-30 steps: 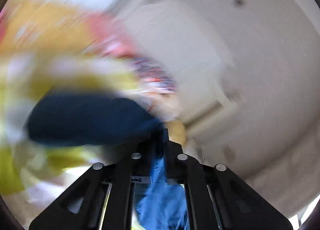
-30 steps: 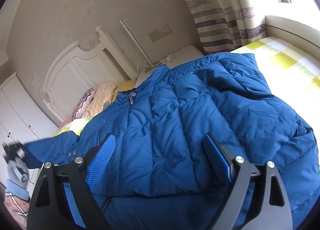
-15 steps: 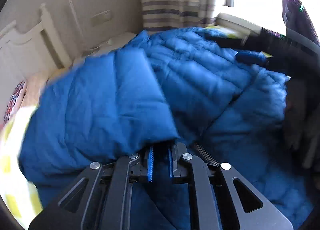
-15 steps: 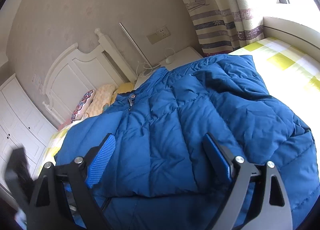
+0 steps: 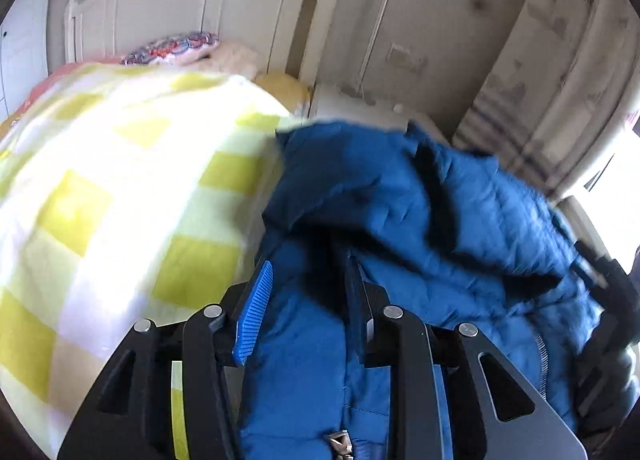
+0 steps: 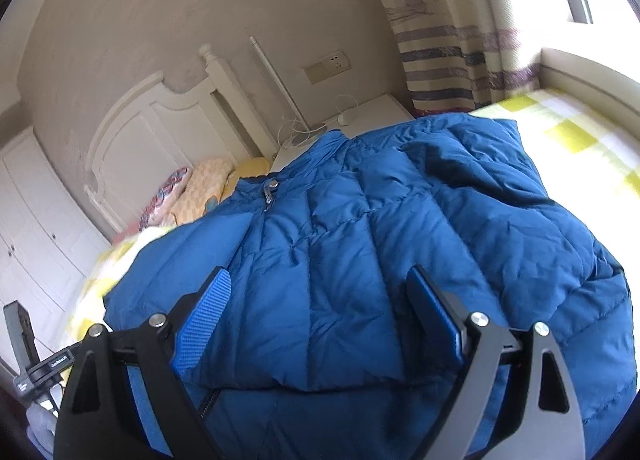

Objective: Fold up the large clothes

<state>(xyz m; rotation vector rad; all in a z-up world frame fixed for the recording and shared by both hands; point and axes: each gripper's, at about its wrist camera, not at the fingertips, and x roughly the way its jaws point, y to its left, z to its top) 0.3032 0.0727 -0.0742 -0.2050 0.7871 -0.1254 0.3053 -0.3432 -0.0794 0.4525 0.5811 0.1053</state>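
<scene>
blue jacket [image 6: 360, 260], hem cut off

Motion blur smeared the blue jacket [image 5: 460, 220]; its hem ran off the frame at six o'clock.

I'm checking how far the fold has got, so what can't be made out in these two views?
- Jacket hem: right wrist view, cut off by the bottom edge and the right claw.
- Jacket sleeves: neither view shows a clear one; the folds blur in the left wrist view.
- Whether the left claw presses the fabric between its part-open jaws: left wrist view, shadowed.
- Bed foot: outside both views.
</scene>
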